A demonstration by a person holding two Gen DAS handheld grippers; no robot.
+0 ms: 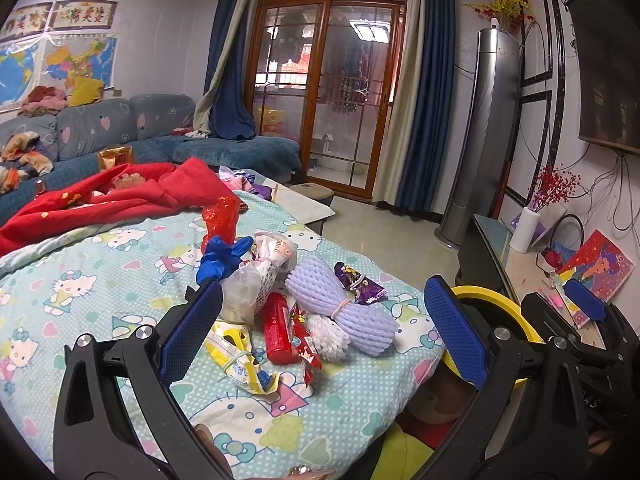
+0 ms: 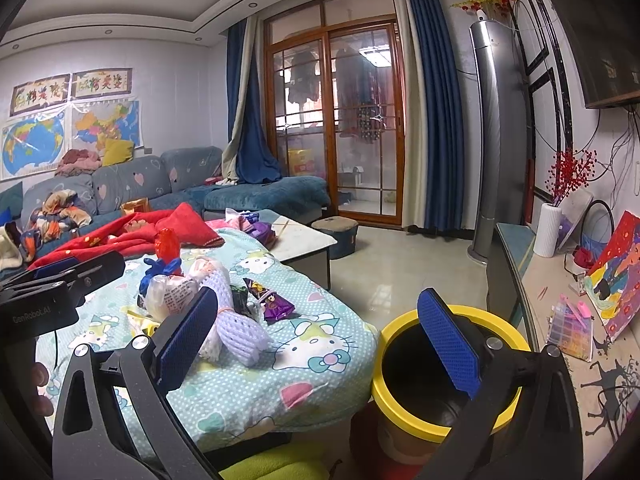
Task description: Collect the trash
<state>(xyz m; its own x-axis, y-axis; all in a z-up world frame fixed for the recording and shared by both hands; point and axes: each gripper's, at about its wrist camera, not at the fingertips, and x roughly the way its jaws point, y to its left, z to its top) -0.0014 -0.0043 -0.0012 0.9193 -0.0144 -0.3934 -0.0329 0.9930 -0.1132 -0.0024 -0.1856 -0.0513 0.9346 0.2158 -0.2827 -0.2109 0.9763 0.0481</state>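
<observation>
Left tongs point(image 1: 324, 338) spread wide and hold nothing, poised over the trash heap point(image 1: 288, 300) on the patterned bed point(image 1: 100, 280): wrappers, a red tube point(image 1: 278, 330), lilac foam netting point(image 1: 340, 304). Right tongs point(image 2: 320, 344) also gape wide and empty, one pad over the yellow-rimmed bin point(image 2: 404, 326) just beside the bed; its inside looks dark.

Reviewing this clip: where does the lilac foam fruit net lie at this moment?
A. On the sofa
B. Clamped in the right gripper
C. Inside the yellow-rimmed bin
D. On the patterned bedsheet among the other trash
D. The lilac foam net rests on the patterned bedsheet beside the purple wrapper, while the yellow-rimmed bin looks empty and both the left gripper and right gripper are open and hold nothing.
</observation>
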